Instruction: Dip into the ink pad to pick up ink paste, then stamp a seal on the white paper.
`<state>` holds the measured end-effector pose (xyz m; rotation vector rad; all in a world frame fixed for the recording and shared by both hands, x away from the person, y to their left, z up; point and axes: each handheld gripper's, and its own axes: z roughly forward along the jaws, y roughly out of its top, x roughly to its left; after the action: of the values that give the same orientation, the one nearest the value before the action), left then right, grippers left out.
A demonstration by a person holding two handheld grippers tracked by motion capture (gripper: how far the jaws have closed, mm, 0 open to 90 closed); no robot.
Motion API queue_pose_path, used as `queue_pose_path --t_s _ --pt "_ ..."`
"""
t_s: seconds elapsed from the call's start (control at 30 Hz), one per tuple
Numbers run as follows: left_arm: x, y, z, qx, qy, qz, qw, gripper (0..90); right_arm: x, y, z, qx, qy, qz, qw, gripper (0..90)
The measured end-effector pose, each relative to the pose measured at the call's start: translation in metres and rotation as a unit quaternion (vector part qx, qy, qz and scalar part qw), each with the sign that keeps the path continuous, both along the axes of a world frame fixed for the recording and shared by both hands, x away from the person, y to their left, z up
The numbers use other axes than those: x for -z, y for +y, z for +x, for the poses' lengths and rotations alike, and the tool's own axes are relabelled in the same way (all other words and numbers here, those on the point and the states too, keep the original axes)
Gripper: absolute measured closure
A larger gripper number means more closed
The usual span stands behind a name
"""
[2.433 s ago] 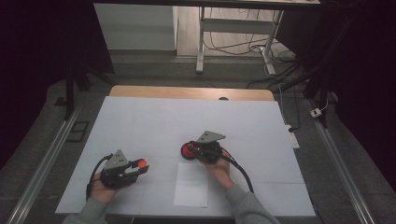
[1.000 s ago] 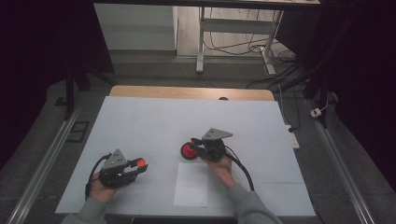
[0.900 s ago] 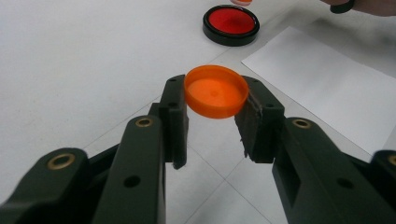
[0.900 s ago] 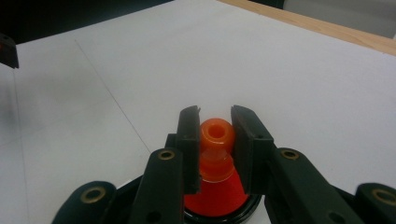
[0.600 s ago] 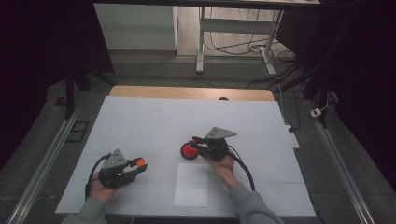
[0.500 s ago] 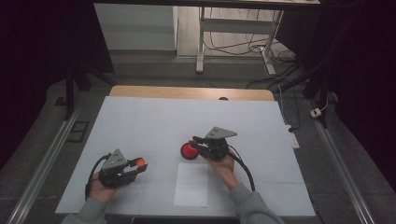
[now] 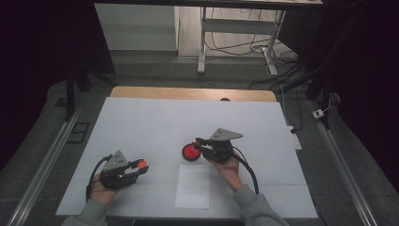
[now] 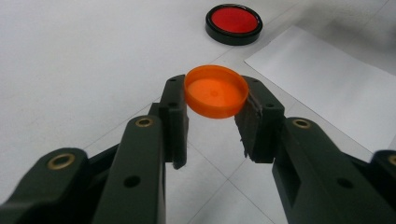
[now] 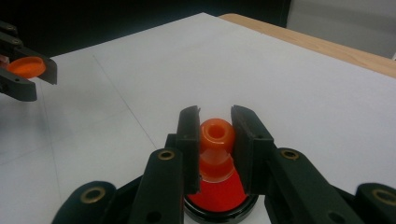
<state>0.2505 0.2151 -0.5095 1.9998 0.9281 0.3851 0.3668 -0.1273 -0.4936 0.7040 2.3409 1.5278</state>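
Dark floor and cable-strewn surroundings framed a white-covered table (image 7: pixel 188 122), its wooden far edge showing, with a loose sheet of paper (image 7: pixel 193 186) lying near the person's side. On the table, ahead of the right hand, sat a black-rimmed dish with a red inside (image 7: pixel 191 152). The right gripper (image 7: pixel 202 142) stood just over that dish, its jaws closed on a small orange bottle (image 9: pixel 216 148) with a round open mouth, held upright above the red surface. Compared with the frames from moments before, this gripper had edged only slightly, so the bottle had stayed parked over the dish. The left gripper (image 7: pixel 139 165) had shifted a little too, but remained well apart from the right one, at the near left of the table, its jaws clamped on the rim of an orange cap (image 8: pixel 215 91), which was lifted clear of the table. With cap and bottle each held separately, the work appeared to be at the point of bringing them together; little ground had been covered so far.
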Motion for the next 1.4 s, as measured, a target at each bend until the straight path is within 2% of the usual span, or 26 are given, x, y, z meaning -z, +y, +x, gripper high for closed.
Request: queue_pose_path --t_s 0.7,1.4 --pt "0.001 0.000 0.001 0.001 0.002 0.000 1.0000 64.6 -0.015 -0.014 -0.009 0.000 -0.014 0.019 0.9997 72.5" --pt "0.000 -0.001 0.001 0.003 0.002 0.000 1.0000 64.5 -0.016 -0.017 -0.012 -0.004 -0.016 0.014 0.9998 72.5"
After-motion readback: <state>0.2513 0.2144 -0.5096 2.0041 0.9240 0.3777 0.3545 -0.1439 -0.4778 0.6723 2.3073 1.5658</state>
